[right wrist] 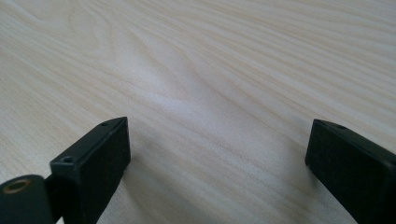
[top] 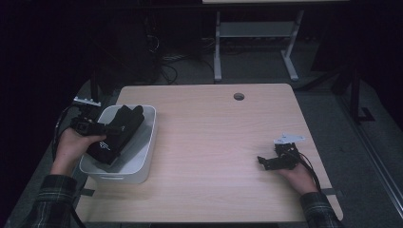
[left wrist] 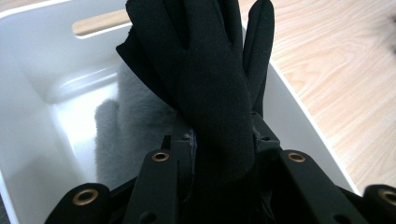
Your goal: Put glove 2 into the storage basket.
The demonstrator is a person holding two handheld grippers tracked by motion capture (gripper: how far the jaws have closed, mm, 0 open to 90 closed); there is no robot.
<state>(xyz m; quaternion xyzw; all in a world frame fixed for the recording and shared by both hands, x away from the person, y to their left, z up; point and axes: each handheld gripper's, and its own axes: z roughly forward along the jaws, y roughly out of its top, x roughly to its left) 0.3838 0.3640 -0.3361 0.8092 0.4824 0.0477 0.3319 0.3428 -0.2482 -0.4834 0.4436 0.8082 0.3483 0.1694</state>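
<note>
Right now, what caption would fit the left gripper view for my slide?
Left tool shut on a black glove above the white bin, grey fleece lying inside.

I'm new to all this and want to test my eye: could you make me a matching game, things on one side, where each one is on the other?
Things:
1. black glove
2. white bin
3. right tongs
4. round hole

Places or states:
A. open above bare wood
B. at the table's far edge
C. clamped in the left tongs, over the bin
D. on the table's left side, grey fluffy cloth inside

Pairs: 1-C, 2-D, 3-A, 4-B
</note>
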